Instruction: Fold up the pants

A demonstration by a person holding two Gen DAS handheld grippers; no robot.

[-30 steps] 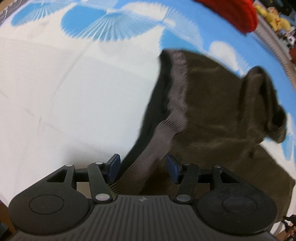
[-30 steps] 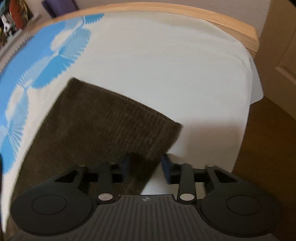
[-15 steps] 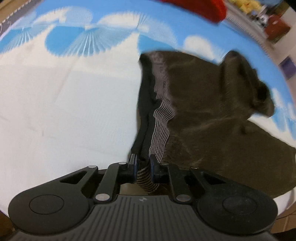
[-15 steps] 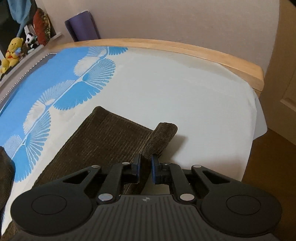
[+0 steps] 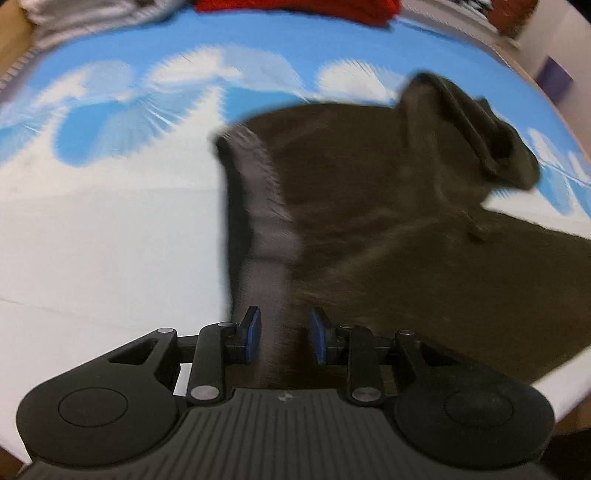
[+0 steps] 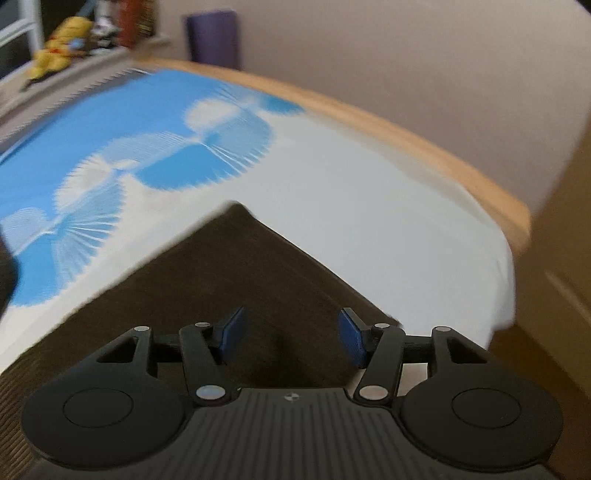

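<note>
Dark brown pants (image 5: 388, 240) lie on the white and blue bed sheet (image 5: 92, 221). Their waistband (image 5: 266, 206), grey-ribbed on the inside, runs down between the blue pads of my left gripper (image 5: 284, 336). Its jaws are opening and the pads stand clear of the band. One side of the pants is bunched up at the far right. In the right wrist view a pant leg (image 6: 236, 280) ends in a pointed corner on the sheet (image 6: 369, 206). My right gripper (image 6: 291, 336) hangs over that leg, jaws opening wide, the cloth below the pads and not pinched.
A red cloth (image 5: 295, 7) and a grey striped cloth (image 5: 92, 14) lie at the far end of the bed. A wooden bed rail (image 6: 443, 155) borders the sheet, with a wall, a purple roll (image 6: 212, 37) and a yellow plush toy (image 6: 59, 48) beyond. A door (image 6: 561, 258) stands at the right.
Half a second ago the left jaws pinched the waistband and the right jaws the leg's hem corner. Both have now parted, releasing the cloth. The raised hem corner lies flat again.
</note>
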